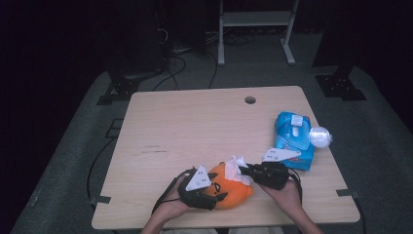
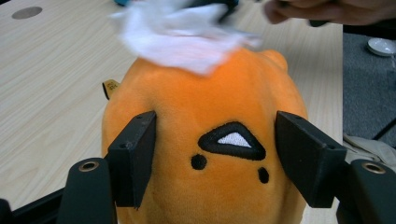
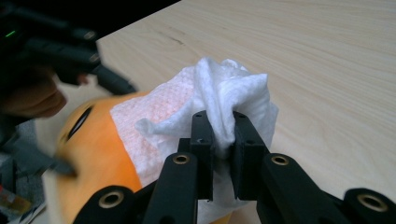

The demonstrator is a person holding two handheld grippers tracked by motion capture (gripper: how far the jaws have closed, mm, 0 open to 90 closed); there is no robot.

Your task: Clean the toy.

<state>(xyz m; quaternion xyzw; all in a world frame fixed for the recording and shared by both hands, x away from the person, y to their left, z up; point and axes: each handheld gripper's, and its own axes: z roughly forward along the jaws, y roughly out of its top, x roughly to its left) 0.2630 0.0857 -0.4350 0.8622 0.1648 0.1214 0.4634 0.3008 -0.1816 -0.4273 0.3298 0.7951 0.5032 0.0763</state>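
Observation:
An orange plush toy (image 1: 233, 189) with a stitched black face lies near the table's front edge. My left gripper (image 1: 210, 191) is shut on it, one jaw pressed on each side of the face (image 2: 229, 154). My right gripper (image 1: 244, 170) is shut on a crumpled white wipe (image 1: 235, 166), which rests on the top of the toy. In the right gripper view the wipe (image 3: 219, 100) is pinched between the jaws and drapes over the orange plush (image 3: 100, 154). In the left gripper view the wipe (image 2: 187, 32) is blurred above the toy's head.
A blue pack of wet wipes (image 1: 293, 139) with its lid flipped open lies at the table's right edge, a round white cap (image 1: 320, 136) beside it. A cable hole (image 1: 250, 100) sits at the far side of the wooden table (image 1: 195, 126).

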